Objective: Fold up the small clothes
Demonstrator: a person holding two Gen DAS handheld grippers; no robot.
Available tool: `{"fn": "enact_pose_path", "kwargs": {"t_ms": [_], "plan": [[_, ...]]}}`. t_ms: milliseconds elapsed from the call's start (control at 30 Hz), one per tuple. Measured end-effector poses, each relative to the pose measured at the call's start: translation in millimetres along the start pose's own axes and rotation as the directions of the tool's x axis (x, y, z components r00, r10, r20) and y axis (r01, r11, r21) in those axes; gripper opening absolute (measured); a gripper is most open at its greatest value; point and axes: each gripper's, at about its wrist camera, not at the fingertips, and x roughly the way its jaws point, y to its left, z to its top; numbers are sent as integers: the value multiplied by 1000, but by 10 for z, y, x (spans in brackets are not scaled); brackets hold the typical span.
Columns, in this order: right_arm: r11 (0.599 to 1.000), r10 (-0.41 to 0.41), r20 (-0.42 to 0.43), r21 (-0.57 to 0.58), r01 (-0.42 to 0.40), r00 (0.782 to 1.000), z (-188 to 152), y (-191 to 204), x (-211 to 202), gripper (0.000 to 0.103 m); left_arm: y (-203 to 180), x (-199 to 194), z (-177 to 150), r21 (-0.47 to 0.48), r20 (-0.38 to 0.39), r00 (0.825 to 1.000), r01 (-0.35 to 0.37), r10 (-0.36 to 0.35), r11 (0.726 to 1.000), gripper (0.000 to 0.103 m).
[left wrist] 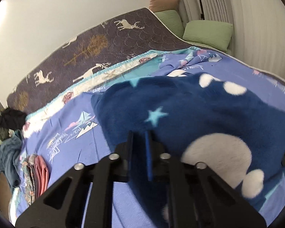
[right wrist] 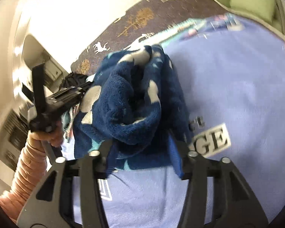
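Observation:
A navy fleece garment (left wrist: 190, 110) with white blobs and a pale star lies bunched on the blue bedspread (left wrist: 70, 125). My left gripper (left wrist: 140, 142) is at the garment's near edge, its fingers almost together with fleece pinched between them. In the right wrist view the same fleece garment (right wrist: 127, 102) hangs in a rumpled bundle. The left gripper (right wrist: 79, 93) grips its left edge, held by a hand in a pink sleeve (right wrist: 28, 163). My right gripper (right wrist: 140, 146) has its fingers wide apart; the lower part of the fleece sags loosely between them without being pinched.
A stack of folded clothes (left wrist: 36, 171) sits at the bed's near left, and a heap of unfolded clothes (left wrist: 7, 129) lies beyond it at the edge. A dark mattress with a deer print (left wrist: 85, 57) leans against the wall. Green pillows (left wrist: 209, 32) are at the far right.

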Motion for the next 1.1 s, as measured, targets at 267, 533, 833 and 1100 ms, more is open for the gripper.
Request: {"fn": "enact_pose_path", "kwargs": {"t_ms": [267,533,833,1100], "plan": [[989,-124,-7,80,124,992,168,-99,1,19,-657,219,197,96,-31,989,146,-144,985,0],[972,-233,-45,29,235,971,52,-171,0,32,-712,293,153,123,-16,991,136,-135,983,0],[961,-269,-45,-74,266,962,78,40,281,4,-475,217,170,3,5,969,246,-246,969,0],[929,-337,-17,-167,329,941,-143,70,442,2,396,153,466,-246,85,981,191,-176,950,0]]}}
